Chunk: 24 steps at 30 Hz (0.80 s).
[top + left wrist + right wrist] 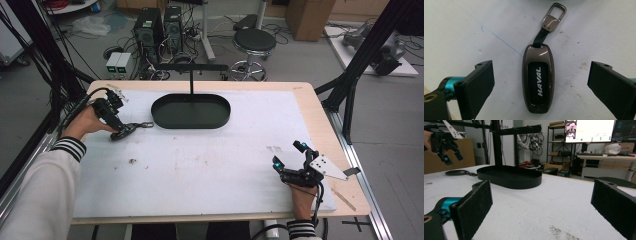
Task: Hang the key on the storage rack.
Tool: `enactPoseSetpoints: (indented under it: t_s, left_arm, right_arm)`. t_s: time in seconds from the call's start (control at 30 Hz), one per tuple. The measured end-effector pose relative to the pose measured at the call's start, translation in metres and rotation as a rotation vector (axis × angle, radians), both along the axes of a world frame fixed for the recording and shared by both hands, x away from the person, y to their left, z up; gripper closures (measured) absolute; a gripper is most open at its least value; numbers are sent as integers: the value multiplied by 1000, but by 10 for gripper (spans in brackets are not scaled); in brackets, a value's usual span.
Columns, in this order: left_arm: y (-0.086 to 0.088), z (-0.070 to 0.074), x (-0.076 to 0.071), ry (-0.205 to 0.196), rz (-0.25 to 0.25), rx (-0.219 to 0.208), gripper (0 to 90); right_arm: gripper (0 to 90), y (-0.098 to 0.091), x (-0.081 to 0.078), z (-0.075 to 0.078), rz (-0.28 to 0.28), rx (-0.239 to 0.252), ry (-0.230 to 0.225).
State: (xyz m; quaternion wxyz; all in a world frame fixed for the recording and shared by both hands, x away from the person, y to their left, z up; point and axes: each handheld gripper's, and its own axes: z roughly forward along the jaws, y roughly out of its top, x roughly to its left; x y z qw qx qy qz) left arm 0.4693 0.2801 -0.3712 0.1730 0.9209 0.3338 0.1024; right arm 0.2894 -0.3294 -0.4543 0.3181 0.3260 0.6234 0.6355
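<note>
A dark metallic car key fob (pixel 539 80) with white lettering lies flat on the white mat, its strap and silver clip (pixel 554 15) pointing away from me. My left gripper (pixel 541 72) hovers above it, open, one jaw on either side of the fob and neither touching it. From above, the fob (pixel 131 129) lies at the table's left, just left of the black oval tray (pixel 191 111), with the left gripper (pixel 119 128) over it. My right gripper (pixel 288 154) rests open at the front right with nothing between its jaws (pixel 541 202).
The oval tray (pixel 509 177) has a low rim and an upright post with a crossbar rising from its back edge. The white mat (pixel 210 160) covers most of the wooden table. Computers, a stool and cables are on the floor beyond the far edge.
</note>
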Motion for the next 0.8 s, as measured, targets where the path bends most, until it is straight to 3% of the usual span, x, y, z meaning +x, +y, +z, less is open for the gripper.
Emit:
enactPoseSetpoints:
  t_s: [0.3,0.47,0.8]
  left_arm:
    - [-1,-11,6,46,23,15,87]
    - [0,-18,8,89,37,51,122]
    - [-2,-24,11,108,53,98,178]
  right_arm:
    - [27,0,0,0,-2,2,4]
    - [27,0,0,0,-1,4,-1]
    - [27,0,0,0,0,6,1]
